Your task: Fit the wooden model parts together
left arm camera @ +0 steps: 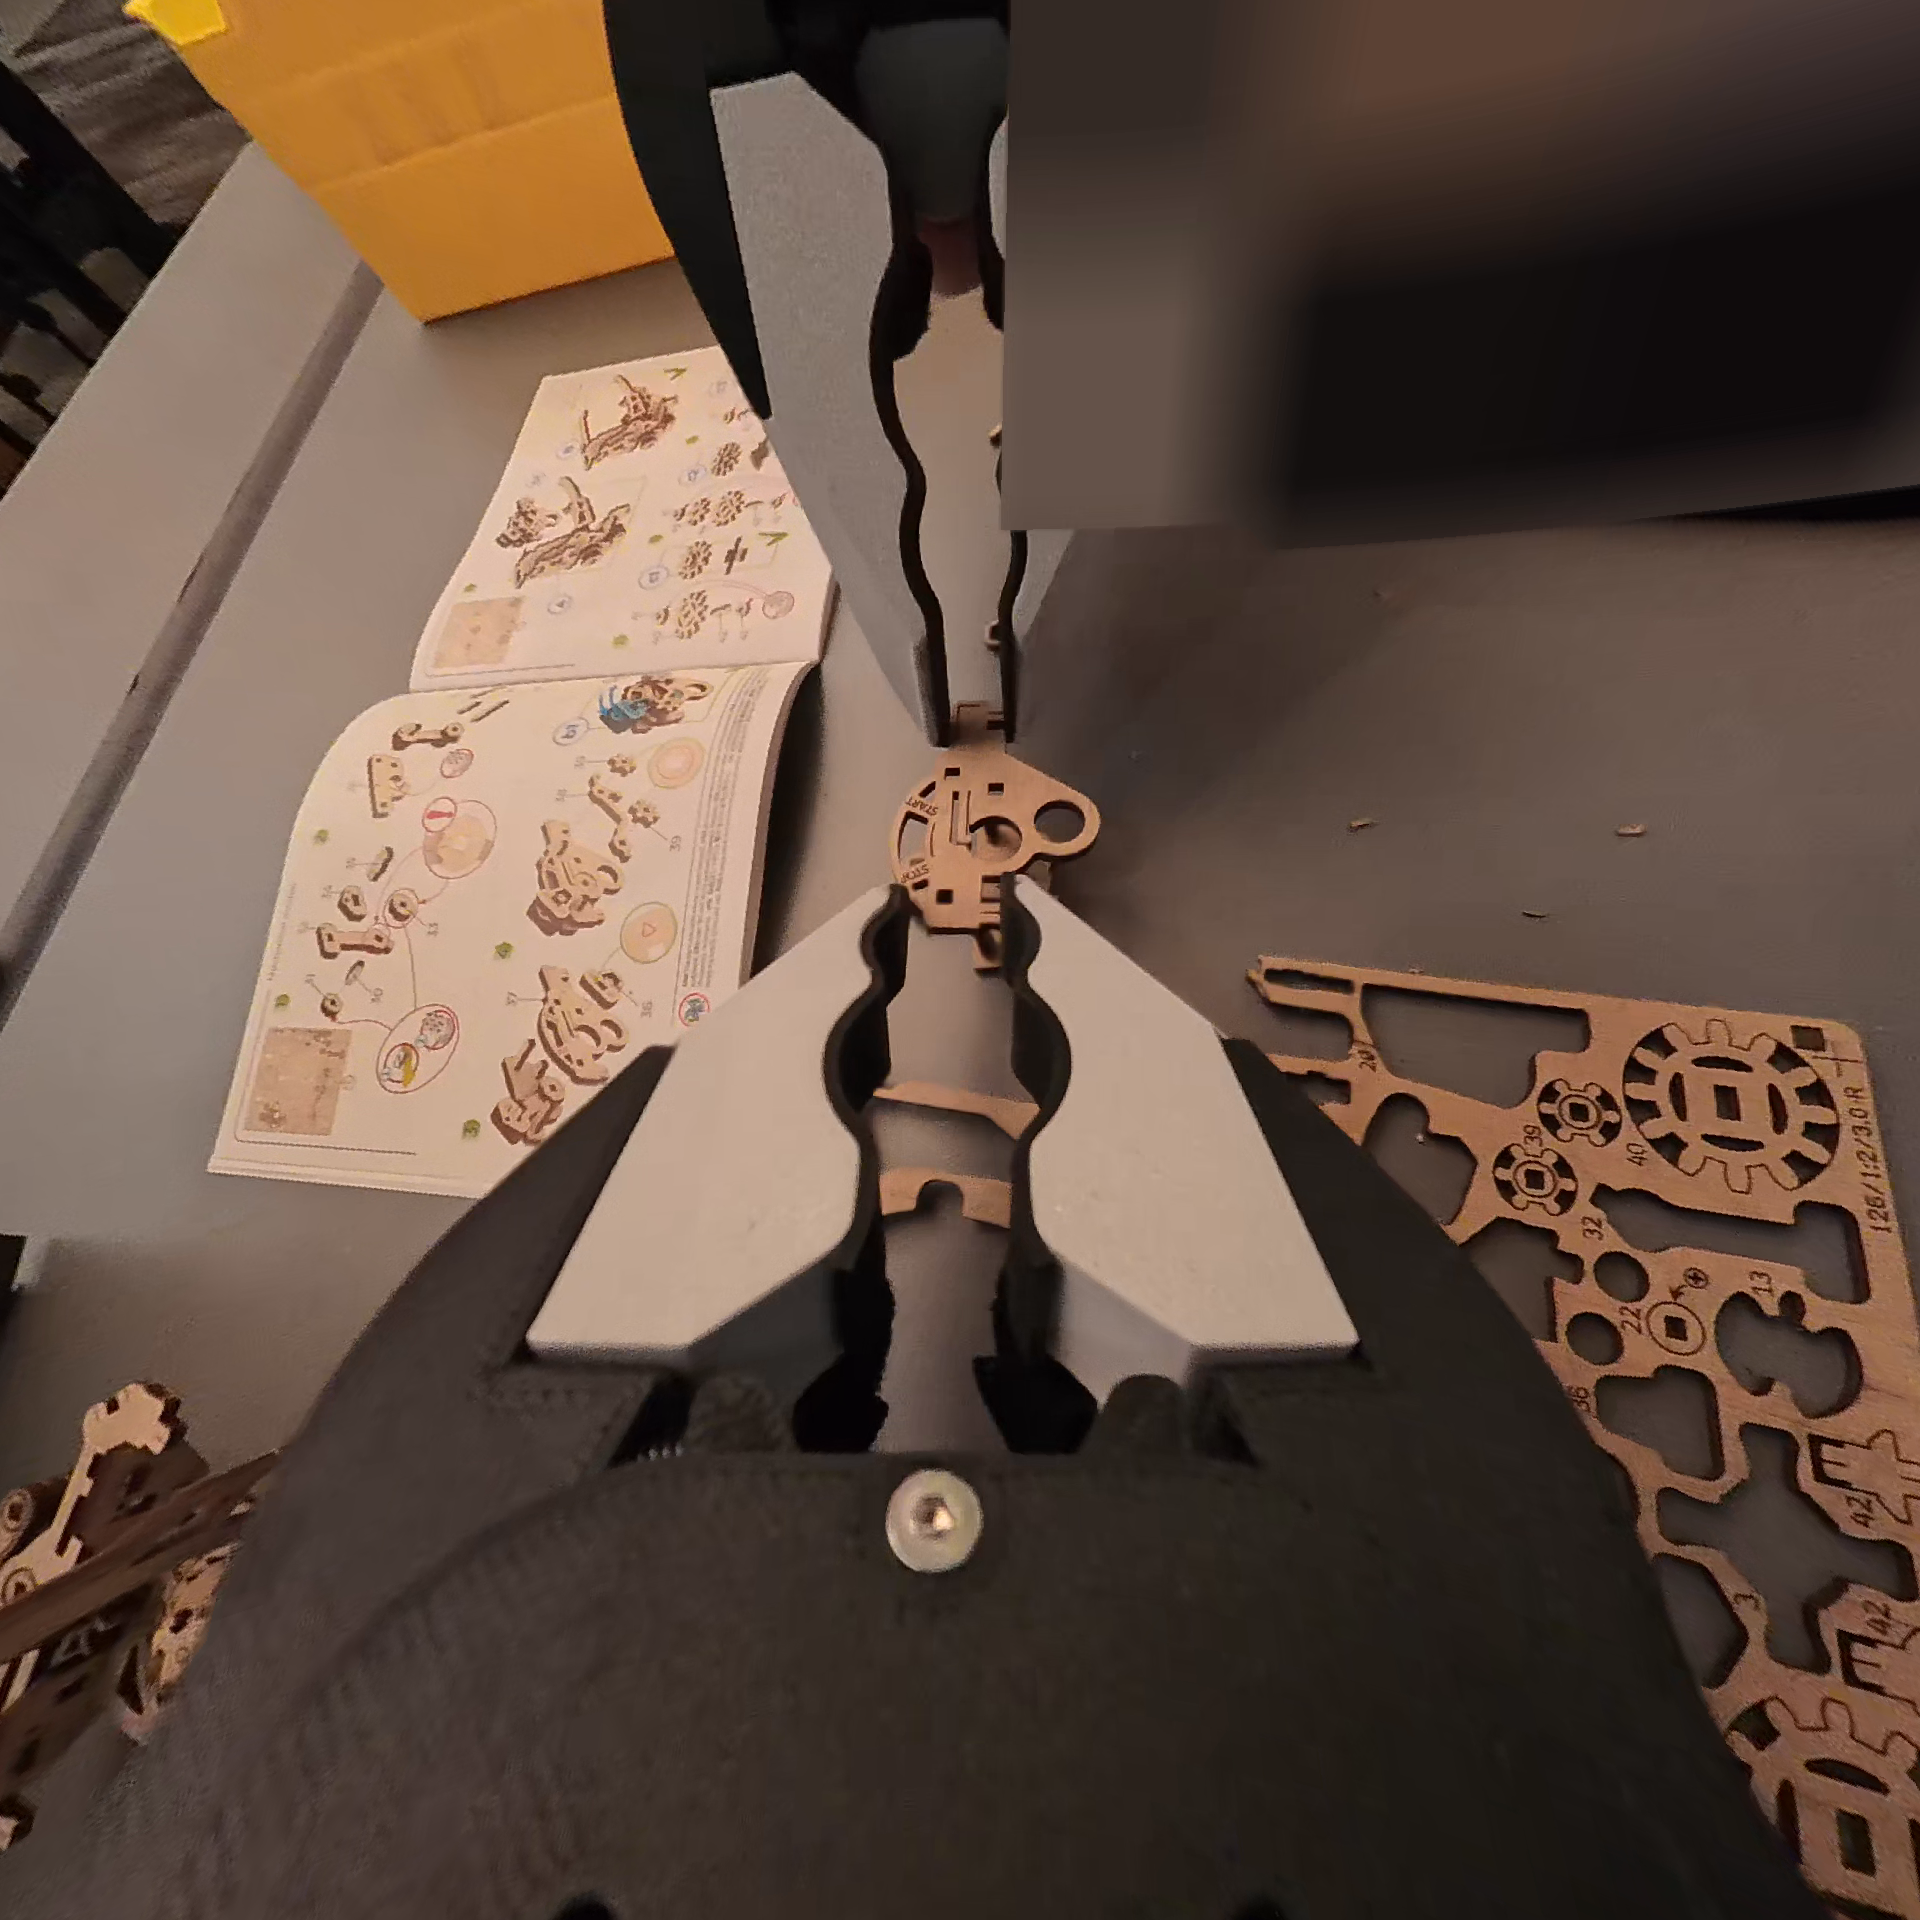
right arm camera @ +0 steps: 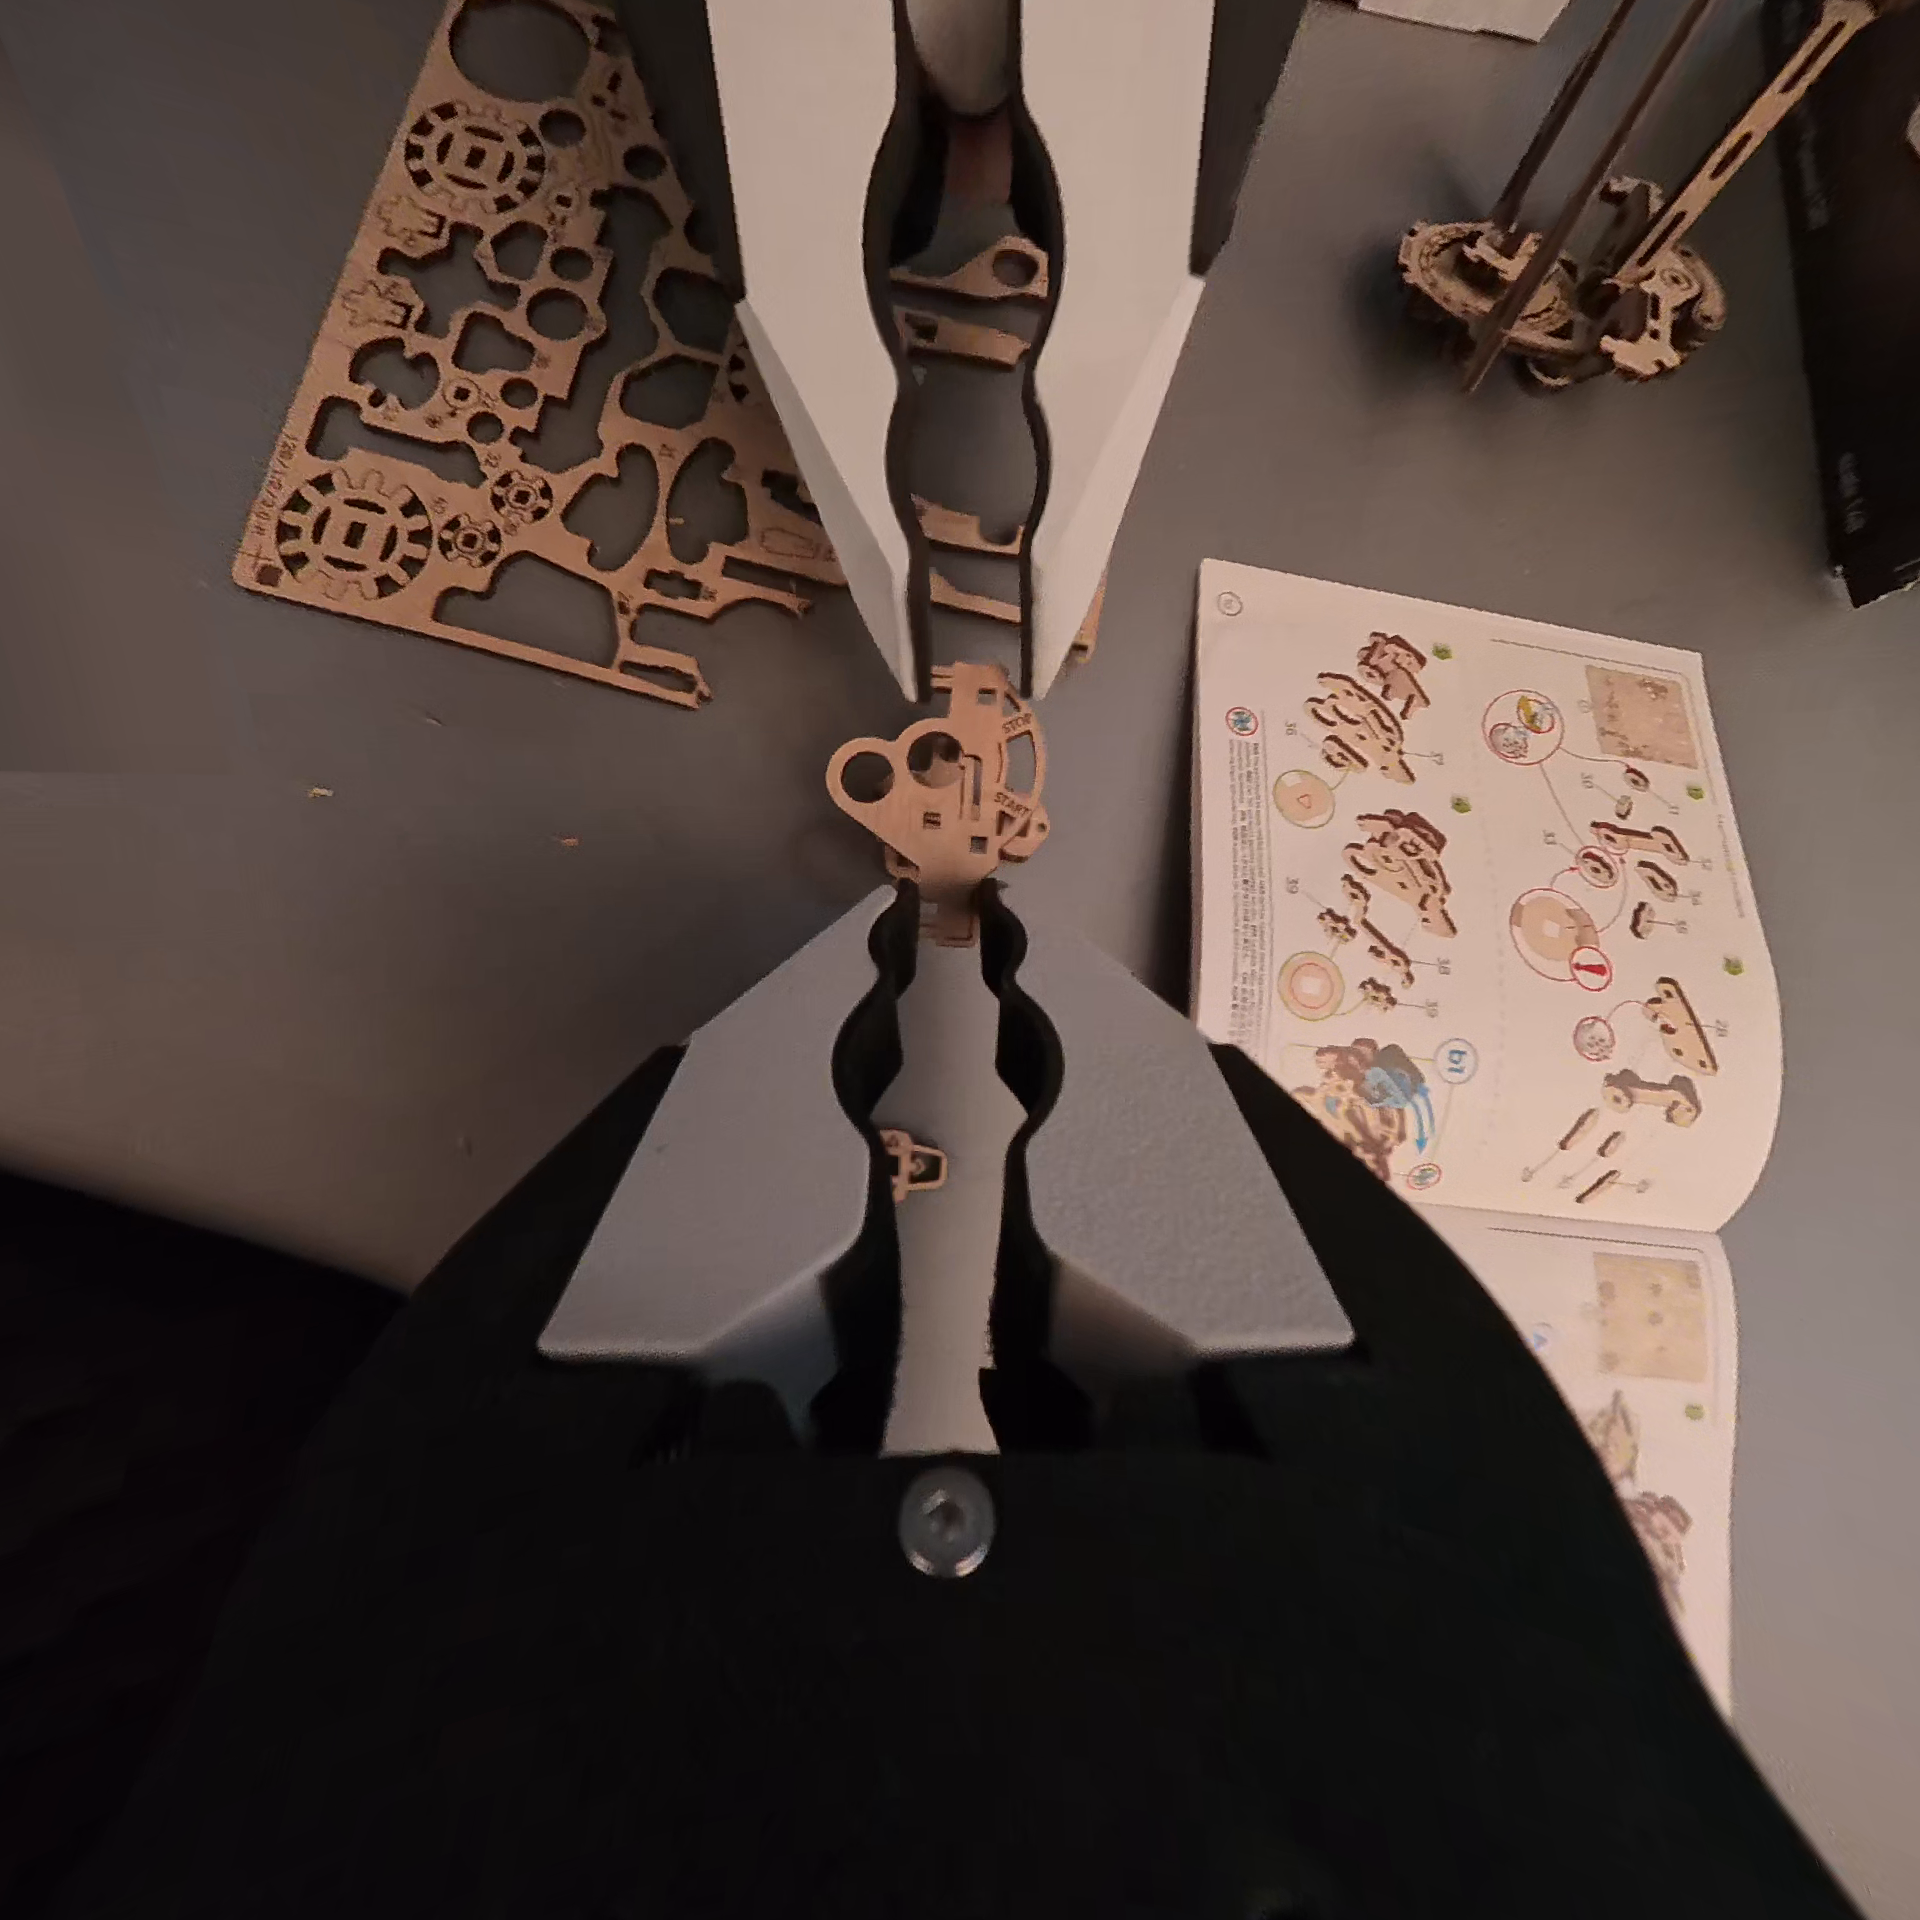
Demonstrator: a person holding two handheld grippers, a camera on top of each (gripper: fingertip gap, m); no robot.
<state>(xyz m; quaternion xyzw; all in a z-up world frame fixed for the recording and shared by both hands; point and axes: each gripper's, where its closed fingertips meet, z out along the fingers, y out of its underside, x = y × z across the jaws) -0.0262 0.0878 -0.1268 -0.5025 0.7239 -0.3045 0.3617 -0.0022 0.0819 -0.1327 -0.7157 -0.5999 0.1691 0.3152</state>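
On the table's left side lay an open instruction booklet [left arm camera: 540, 914] with a yellow box [left arm camera: 447, 156] behind it at the far edge. Over the table's middle, the wooden model part [left arm camera: 987, 842] — a flat plate with round holes and square slots — hung between both tools: the left tongs [left arm camera: 956, 899] were clenched on its near edge and the right tongs [right arm camera: 945, 904] gripped the opposite tab. It looked only partly assembled; several slots stood unfilled, so more pieces probably had to go in. To the right lay the cut-out wooden sheet [left arm camera: 1621, 1226], mostly emptied, a few gears left in it. A built sub-assembly [right arm camera: 1558, 270] stood apart — nothing blocked the work.
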